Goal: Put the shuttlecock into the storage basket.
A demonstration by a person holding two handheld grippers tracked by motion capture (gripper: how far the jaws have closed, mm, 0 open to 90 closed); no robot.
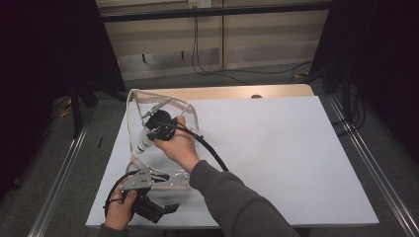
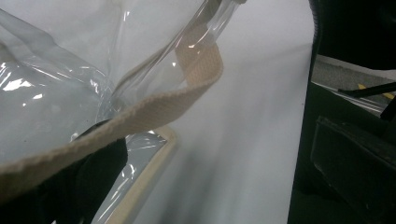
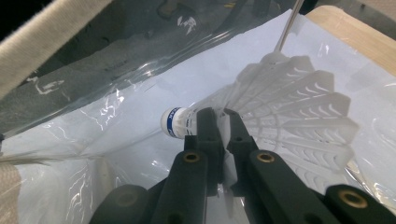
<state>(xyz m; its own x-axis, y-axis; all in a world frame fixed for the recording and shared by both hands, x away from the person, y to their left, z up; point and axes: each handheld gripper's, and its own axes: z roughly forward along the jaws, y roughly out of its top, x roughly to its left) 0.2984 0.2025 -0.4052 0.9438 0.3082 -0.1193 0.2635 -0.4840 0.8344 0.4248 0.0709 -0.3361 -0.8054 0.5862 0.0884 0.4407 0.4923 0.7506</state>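
A clear plastic bag with beige fabric trim and strap [image 1: 136, 106] lay on the left part of the pale grey-white table top [image 1: 276, 158], its mouth held open toward the person. The right gripper [image 1: 159, 129], carried in the right hand [image 1: 179, 148] with a grey sleeve behind it, reached across into the bag's opening. In the right gripper view its two black jaws were drawn close together and pinched the thin feather skirt of a white feathered shuttlecock with a white cork tip ringed by a blue band [image 3: 280, 116]. The shuttlecock lay on its side inside the bag, the cork pointing left in that view and the feathers fanning out to the right, with the clear plastic wall [image 3: 116, 60] arching over it and the white table surface showing through beneath. From the high view the shuttlecock [image 1: 144, 143] appeared as a small white shape just below and left of the right gripper, within the bag's outline.

The left gripper [image 1: 148, 205] sat at the near left corner of the table, in the left hand [image 1: 120, 212], its grey three-cornered plate [image 1: 137, 180] touching the bag's near edge. In the left gripper view the beige woven strap [image 2: 154, 109] ran slanting across the frame, with crumpled clear plastic behind it and a dark jaw-like shape low on the left; the strap probably passed between the jaws, but the view was too close and dim to tell whether they were spread or pressed together.
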